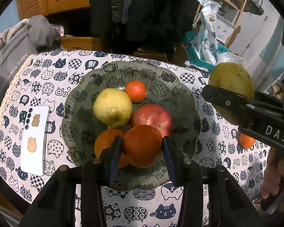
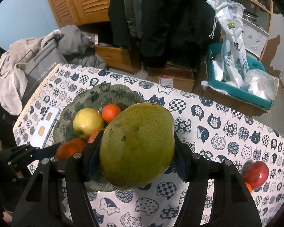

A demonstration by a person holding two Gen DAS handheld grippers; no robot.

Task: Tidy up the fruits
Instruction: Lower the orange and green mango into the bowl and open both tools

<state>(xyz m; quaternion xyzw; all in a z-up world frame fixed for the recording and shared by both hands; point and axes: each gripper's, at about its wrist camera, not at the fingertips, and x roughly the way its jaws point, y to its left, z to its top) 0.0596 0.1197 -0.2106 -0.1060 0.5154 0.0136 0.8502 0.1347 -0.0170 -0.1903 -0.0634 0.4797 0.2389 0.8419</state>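
Observation:
My left gripper (image 1: 142, 138) is shut on an orange (image 1: 142, 145), held low over the near side of a grey-green patterned bowl (image 1: 79, 113). In the bowl lie a yellow apple (image 1: 112, 106), a small tangerine (image 1: 135, 91), a red apple (image 1: 153, 117) and another orange (image 1: 106, 143). My right gripper (image 2: 138, 136) is shut on a big green mango (image 2: 138, 145) above the bowl's right rim (image 2: 104, 92). The mango (image 1: 231, 79) also shows at the right of the left wrist view. A red apple (image 2: 256, 172) and a small orange (image 1: 246, 141) rest on the cloth to the right.
A white phone (image 1: 35, 140) lies on the cat-print tablecloth (image 1: 47, 75) left of the bowl. Past the far table edge stand a grey bag (image 2: 39, 68), a teal box of plastic bags (image 2: 236, 87) and hanging dark coats (image 2: 170, 19).

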